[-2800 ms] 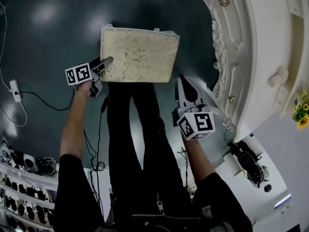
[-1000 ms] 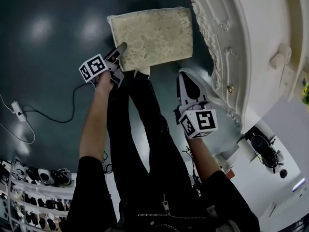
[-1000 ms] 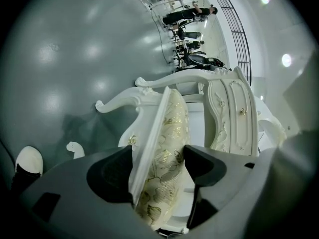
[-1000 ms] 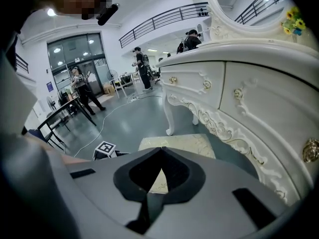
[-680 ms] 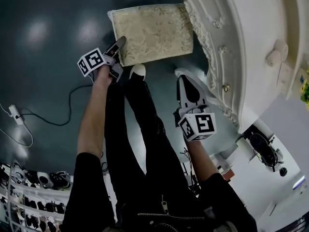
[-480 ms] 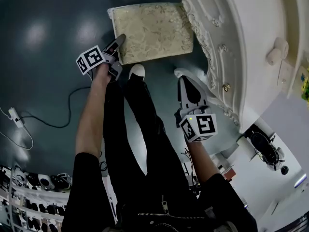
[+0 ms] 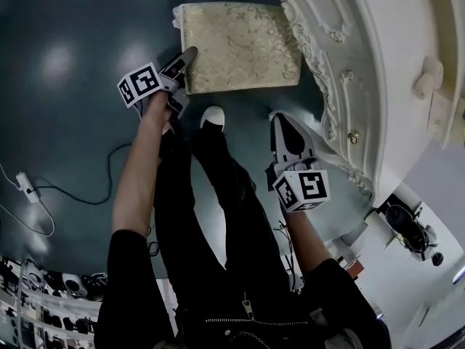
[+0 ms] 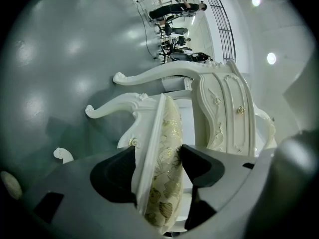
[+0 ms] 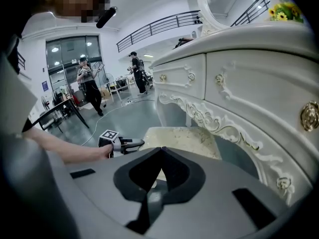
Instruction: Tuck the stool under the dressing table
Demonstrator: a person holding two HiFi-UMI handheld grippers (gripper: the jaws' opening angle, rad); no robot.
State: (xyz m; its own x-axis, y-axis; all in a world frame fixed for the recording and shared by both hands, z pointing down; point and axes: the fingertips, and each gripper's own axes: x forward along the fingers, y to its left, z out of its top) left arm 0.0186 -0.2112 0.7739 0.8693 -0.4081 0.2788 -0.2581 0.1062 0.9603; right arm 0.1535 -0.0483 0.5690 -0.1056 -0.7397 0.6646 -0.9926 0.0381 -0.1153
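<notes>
From the head view alone we see the whole layout: the stool (image 7: pixel 240 46) stands just beside the dressing table (image 7: pixel 378 64), one corner of its cushion meeting the table's carved front edge and the rest of the seat out on the dark floor (image 7: pixel 65 107). The left gripper view gives us what that angle hides: the stool's curved white legs (image 8: pixel 124 106) side-on, and the table's carved leg close behind them. The right gripper view adds the drawer fronts with their gold knobs (image 9: pixel 310 114), and shows the seat lying low beside the table's scrolled apron. On the stool's side away from the table the floor lies bare; a cable (image 7: pixel 87 195) trails well clear of it, and our shoe (image 7: pixel 212 115) is planted just short of the seat's near edge. The left gripper (image 7: pixel 185 57) is at the corner of the seat farthest from the table; its jaws have just been closing and now stand wide, one pad on the white frame and one on the cushion, clamping the seat edge. The right gripper (image 9: pixel 160 151) hangs near the table's front, jaws together on nothing.
</notes>
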